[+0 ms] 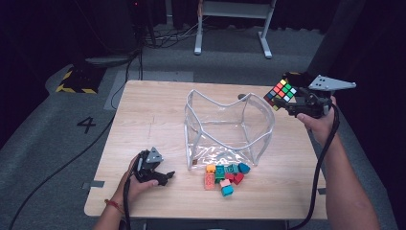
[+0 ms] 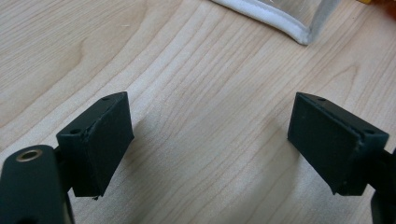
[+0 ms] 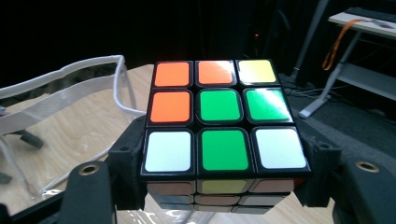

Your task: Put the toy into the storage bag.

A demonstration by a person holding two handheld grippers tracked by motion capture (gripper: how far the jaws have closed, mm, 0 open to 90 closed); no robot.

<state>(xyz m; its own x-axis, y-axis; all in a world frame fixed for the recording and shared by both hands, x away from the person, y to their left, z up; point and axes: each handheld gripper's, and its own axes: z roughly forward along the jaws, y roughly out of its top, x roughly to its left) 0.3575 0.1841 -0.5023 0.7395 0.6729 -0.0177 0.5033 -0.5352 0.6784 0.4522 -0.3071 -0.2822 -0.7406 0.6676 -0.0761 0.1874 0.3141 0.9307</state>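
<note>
My right gripper (image 1: 286, 101) is shut on a scrambled Rubik's cube (image 1: 281, 92), held in the air above the table's far right corner, just right of the clear plastic bag's (image 1: 225, 125) open mouth. In the right gripper view the cube (image 3: 220, 122) sits squeezed between both jaws, its top face orange, green, white and yellow. My left gripper (image 1: 167, 176) rests low on the table at the front left, open and holding nothing. Its black pads (image 2: 100, 140) stand wide apart over bare wood.
A pile of several small coloured toy blocks (image 1: 226, 176) lies on the table (image 1: 143, 115) just in front of the bag. A white-trimmed corner of the bag (image 2: 285, 23) lies ahead of the left gripper. A desk frame (image 1: 234, 19) stands on the floor beyond the table.
</note>
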